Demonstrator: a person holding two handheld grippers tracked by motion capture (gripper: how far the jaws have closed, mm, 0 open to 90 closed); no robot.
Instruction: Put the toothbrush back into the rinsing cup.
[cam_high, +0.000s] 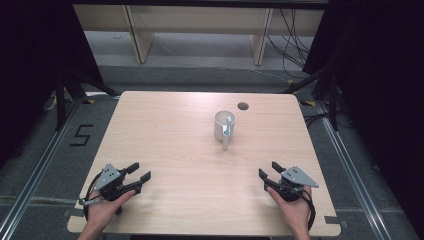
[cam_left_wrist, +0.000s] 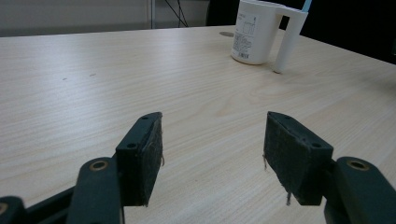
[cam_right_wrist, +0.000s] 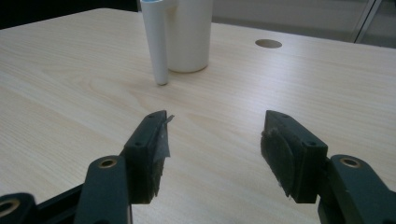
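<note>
High view: the white mug (cam_high: 223, 126) stands upright on the bench (cam_high: 165, 145), well ahead of both hand-held grippers, handle turned toward them, presumably for access. Left hand-held gripper (cam_high: 139, 176) and right hand-held gripper (cam_high: 265, 173) rest released, jaws apart, empty.

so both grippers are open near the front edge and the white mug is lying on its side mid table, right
Not quite: the white mug stands upright, as the high view shows. The rest holds: the left gripper and right gripper are both open near the table's front edge.
</note>
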